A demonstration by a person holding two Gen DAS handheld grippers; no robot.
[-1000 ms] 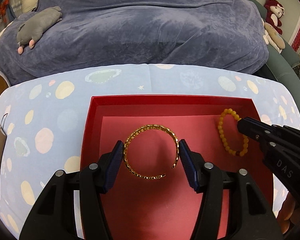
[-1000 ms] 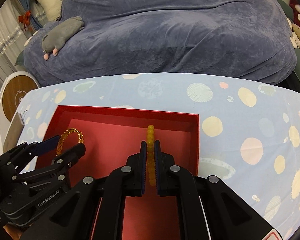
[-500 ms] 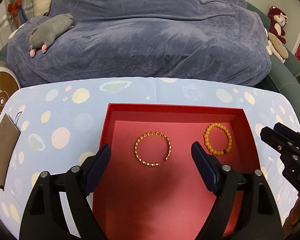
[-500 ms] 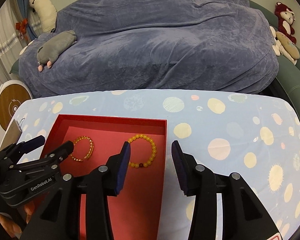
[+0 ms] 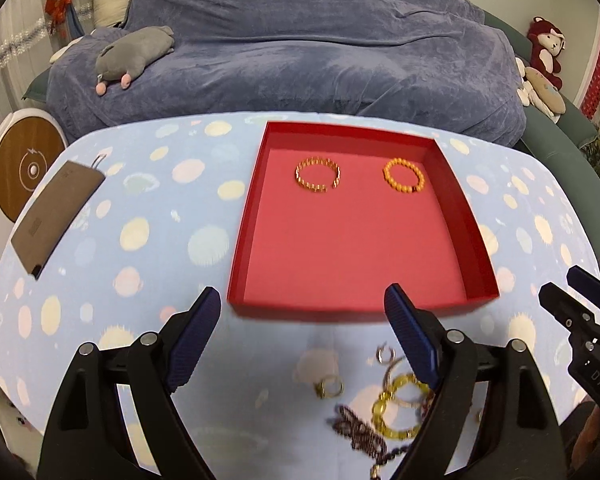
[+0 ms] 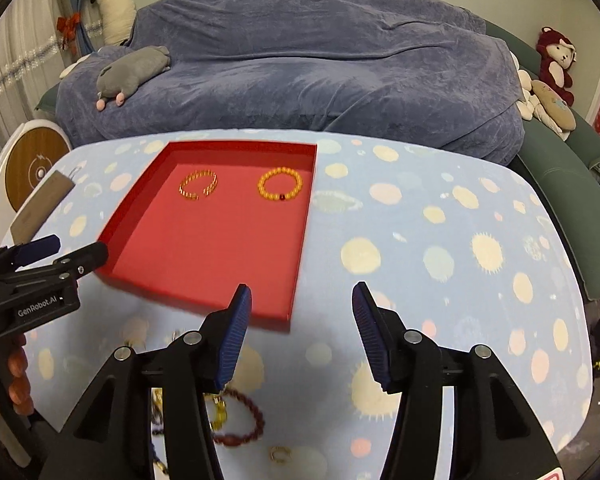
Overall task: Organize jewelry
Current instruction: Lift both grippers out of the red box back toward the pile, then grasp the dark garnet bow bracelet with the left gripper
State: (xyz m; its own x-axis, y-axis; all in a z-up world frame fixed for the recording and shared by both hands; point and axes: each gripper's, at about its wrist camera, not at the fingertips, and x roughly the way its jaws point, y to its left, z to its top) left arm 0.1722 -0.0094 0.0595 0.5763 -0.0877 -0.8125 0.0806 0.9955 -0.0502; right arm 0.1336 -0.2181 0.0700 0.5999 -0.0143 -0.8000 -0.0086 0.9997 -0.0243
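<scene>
Jewelry: gold bangle (image 5: 318, 176) and orange bead bracelet (image 5: 403, 176) lie in the red tray (image 5: 240, 232); tangled pieces (image 5: 384, 412) wait on the surface (image 6: 440, 240). Left hand-held gripper (image 5: 302, 344) and right hand-held gripper (image 6: 302, 332) both spread, empty.

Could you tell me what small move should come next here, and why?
Probably lower the open left gripper onto the yellow bead bracelet in the loose pile; the red tray holds only two bracelets, and both grippers are empty.
</scene>
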